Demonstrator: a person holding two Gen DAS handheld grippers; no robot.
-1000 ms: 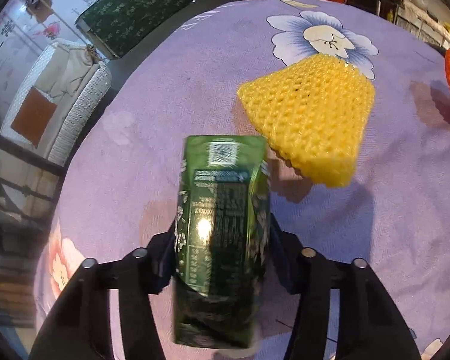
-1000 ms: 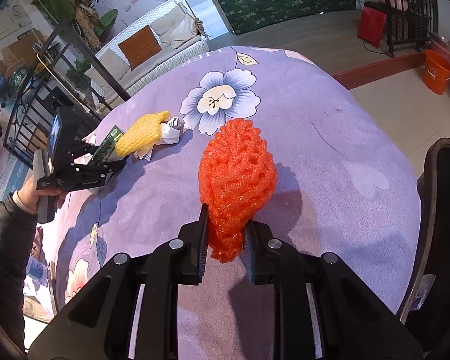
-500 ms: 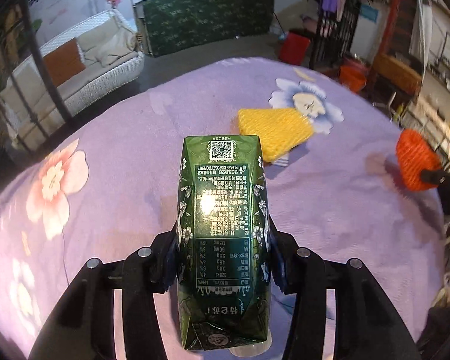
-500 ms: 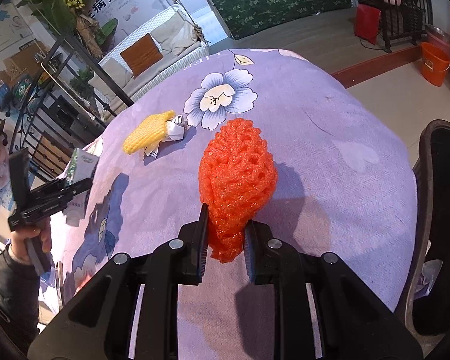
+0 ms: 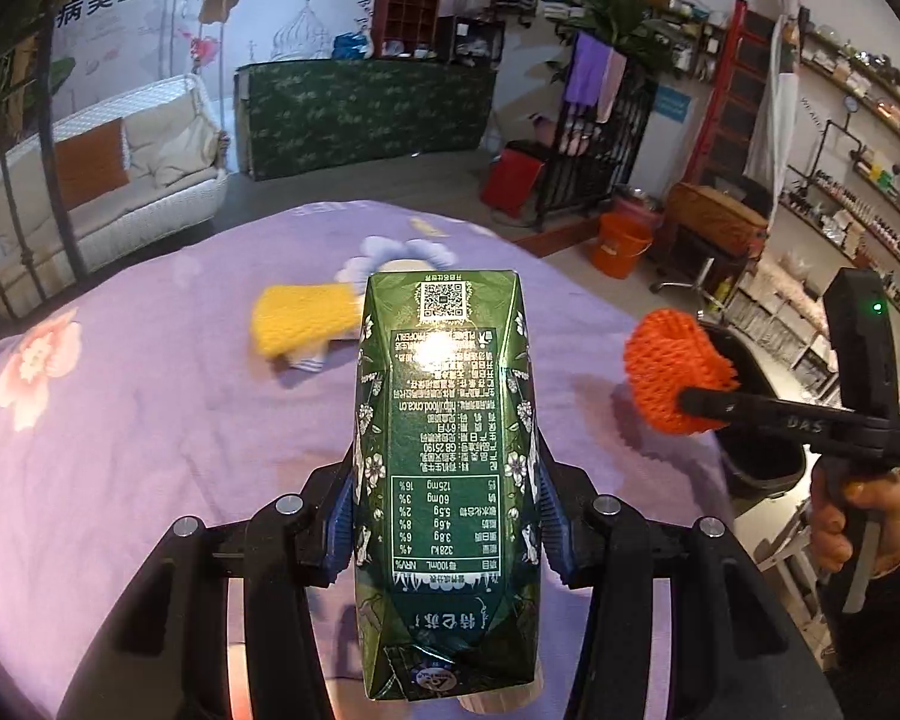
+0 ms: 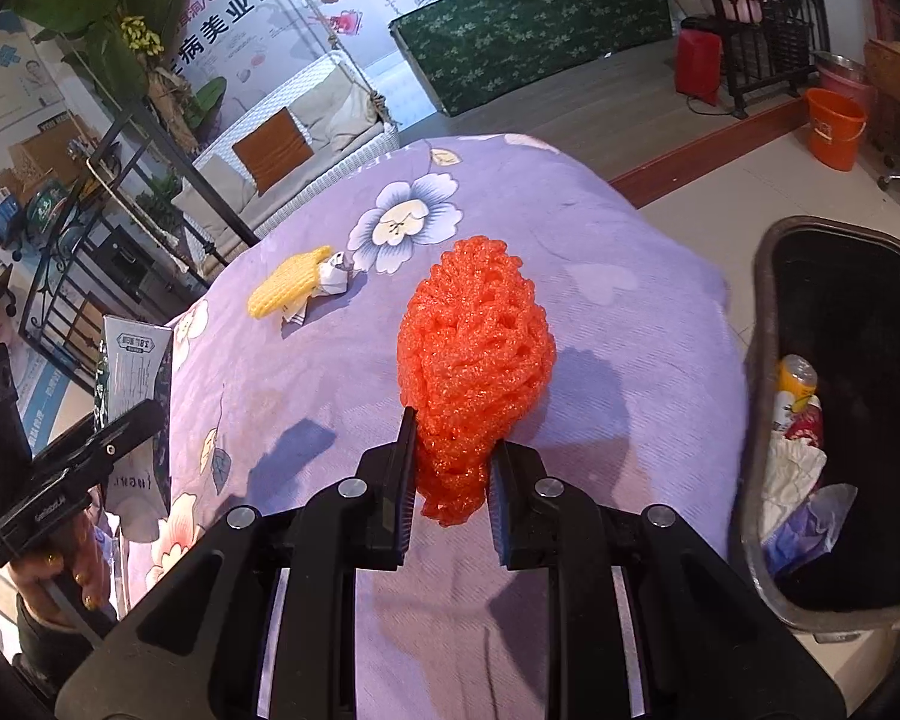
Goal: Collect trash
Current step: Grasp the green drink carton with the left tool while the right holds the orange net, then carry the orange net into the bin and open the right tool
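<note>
While the left gripper (image 5: 447,504) clamps a dark green drink carton (image 5: 444,468) by its two sides above the purple flowered tablecloth (image 5: 150,420), the right gripper (image 6: 450,501) pinches the lower end of an orange foam net (image 6: 477,372), its jaws narrowly apart around the squeezed mesh. Out on the cloth a yellow foam net (image 6: 285,291) lies touching a crumpled scrap of paper (image 6: 333,276). Beside the table's right edge stands a black trash bin (image 6: 774,312) with what looks like a can and wrappers inside, though the contents are hard to make out.
</note>
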